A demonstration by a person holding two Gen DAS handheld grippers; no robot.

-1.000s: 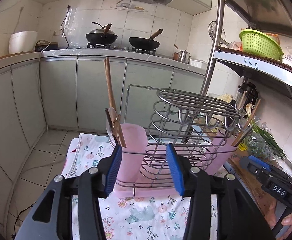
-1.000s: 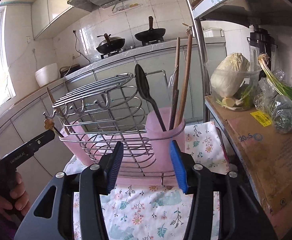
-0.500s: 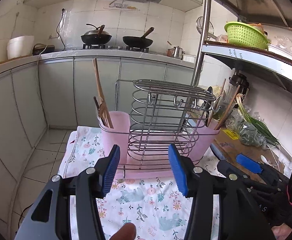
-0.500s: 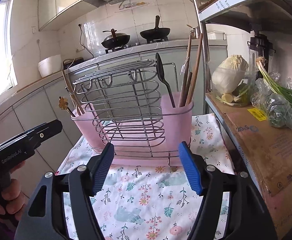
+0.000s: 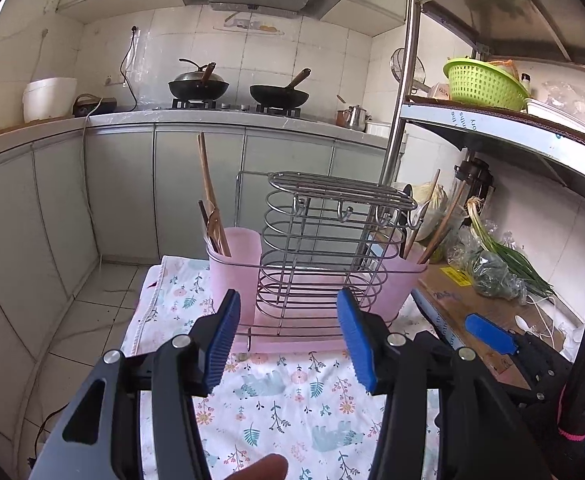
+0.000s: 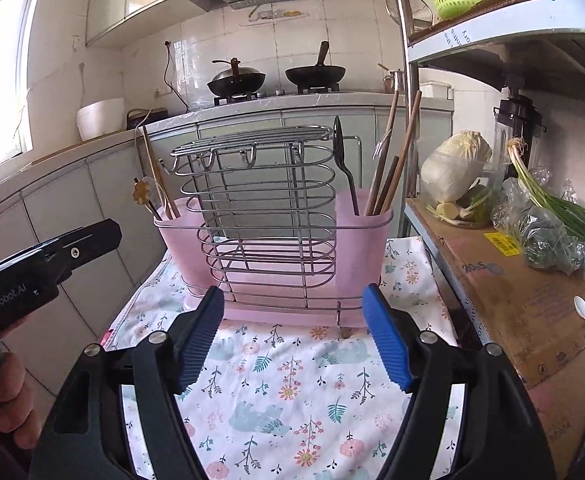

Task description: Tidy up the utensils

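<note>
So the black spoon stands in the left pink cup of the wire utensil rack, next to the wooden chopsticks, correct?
Not quite: the black spoon stands in the right pink cup of the wire utensil rack, next to the wooden chopsticks. The right wrist view shows it.

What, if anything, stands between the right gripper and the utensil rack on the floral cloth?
Nothing visible does. The right gripper, its jaws opening and empty, faces the utensil rack across bare floral cloth; the left gripper sits off to the side.
</note>
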